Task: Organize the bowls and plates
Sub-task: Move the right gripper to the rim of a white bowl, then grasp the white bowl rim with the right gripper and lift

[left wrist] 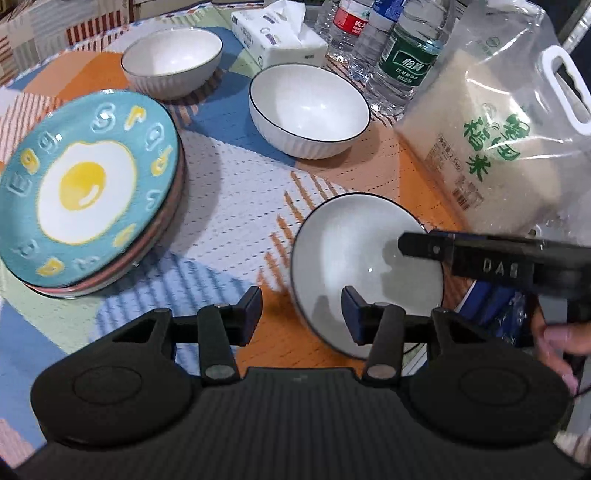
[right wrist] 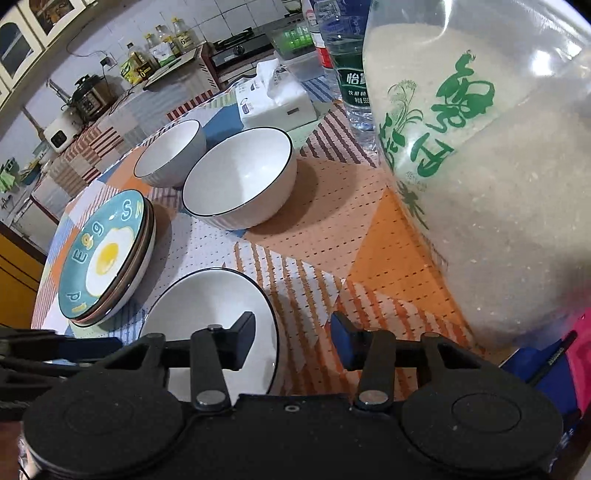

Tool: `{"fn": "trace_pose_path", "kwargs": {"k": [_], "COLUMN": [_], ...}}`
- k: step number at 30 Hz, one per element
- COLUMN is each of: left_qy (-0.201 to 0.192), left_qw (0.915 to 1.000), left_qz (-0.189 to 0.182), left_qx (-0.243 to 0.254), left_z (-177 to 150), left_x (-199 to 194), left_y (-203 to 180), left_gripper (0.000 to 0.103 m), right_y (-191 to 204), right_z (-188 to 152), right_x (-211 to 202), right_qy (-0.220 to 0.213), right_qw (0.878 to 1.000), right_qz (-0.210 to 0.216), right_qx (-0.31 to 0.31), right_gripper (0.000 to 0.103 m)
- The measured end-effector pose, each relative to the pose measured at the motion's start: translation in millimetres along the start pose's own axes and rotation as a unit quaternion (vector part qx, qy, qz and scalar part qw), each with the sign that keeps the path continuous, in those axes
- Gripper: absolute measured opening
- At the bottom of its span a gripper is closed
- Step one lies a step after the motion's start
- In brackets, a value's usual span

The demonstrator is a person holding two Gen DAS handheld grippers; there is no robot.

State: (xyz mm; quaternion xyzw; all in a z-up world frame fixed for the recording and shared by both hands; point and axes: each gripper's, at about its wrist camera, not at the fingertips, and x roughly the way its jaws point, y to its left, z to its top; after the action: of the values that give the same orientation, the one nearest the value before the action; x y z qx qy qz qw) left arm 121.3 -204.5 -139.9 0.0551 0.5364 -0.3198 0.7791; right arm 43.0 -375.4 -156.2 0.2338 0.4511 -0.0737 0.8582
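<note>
Left wrist view: your left gripper hangs low over the patterned tablecloth, jaws apart and holding nothing, its right finger over the near rim of the nearest white bowl and its left finger over bare cloth. Your right gripper reaches in from the right edge, its tip over that same bowl's far right rim; your hand shows beneath it.

In the right wrist view your right gripper is also spread, nothing between the fingers. Its left finger sits over the nearest bowl, the right finger over striped cloth just beside the bowl.

The stack of plates, topped by a blue fried-egg plate, lies to the left, well apart from the nearest bowl, with open cloth between them. Two more white bowls stand farther back: the middle bowl and the far bowl, near each other but not touching.

On your right the rice bag stands close to the nearest bowl, crowding that side. Water bottles and a tissue pack line the far edge behind the bowls.
</note>
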Motion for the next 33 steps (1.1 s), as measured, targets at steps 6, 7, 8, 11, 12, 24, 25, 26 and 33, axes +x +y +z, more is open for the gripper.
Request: {"fn": "trace_pose_path", "kwargs": {"k": [6, 7, 8, 11, 12, 24, 25, 26, 33], "left_qy": [0.03, 0.028, 0.031, 0.047, 0.048, 0.076, 0.076, 0.076, 0.074], "left_qw": [0.9991, 0.999, 0.999, 0.9988, 0.9987, 0.9964, 0.9963, 0.996, 0.9949], "left_qz": [-0.018, -0.018, -0.014, 0.003, 0.013, 0.024, 0.022, 0.02, 0.024], "left_qx": [-0.023, -0.029, -0.029, -0.012, -0.004, -0.026, -0.032, -0.041, -0.064], "left_z": [-12, -13, -14, -18, -20, -52, -54, -57, -66], "left_x": [19, 19, 19, 14, 11, -39, -44, -51, -81], "left_y": [1, 2, 2, 0, -1, 48, 54, 62, 95], "left_gripper": [0.02, 0.019, 0.018, 0.017, 0.017, 0.017, 0.017, 0.017, 0.017], "right_y": [2, 6, 10, 13, 14, 67, 76, 85, 134], "right_z": [-6, -6, -7, -10, -12, -30, -30, -30, -24], "right_x": [4, 4, 4, 2, 2, -8, -9, -10, -11], "right_qy": [0.024, 0.024, 0.022, 0.029, 0.035, 0.055, 0.058, 0.06, 0.084], "right_qw": [1.0, 1.0, 1.0, 0.999, 0.999, 0.996, 0.994, 0.992, 0.981], "right_qz": [0.009, 0.002, -0.006, -0.006, -0.004, 0.035, 0.038, 0.044, 0.079], "right_qx": [0.0, -0.006, -0.017, -0.016, -0.015, -0.069, -0.084, -0.1, -0.155], "right_gripper": [0.01, 0.01, 0.01, 0.01, 0.01, 0.011, 0.011, 0.011, 0.012]}}
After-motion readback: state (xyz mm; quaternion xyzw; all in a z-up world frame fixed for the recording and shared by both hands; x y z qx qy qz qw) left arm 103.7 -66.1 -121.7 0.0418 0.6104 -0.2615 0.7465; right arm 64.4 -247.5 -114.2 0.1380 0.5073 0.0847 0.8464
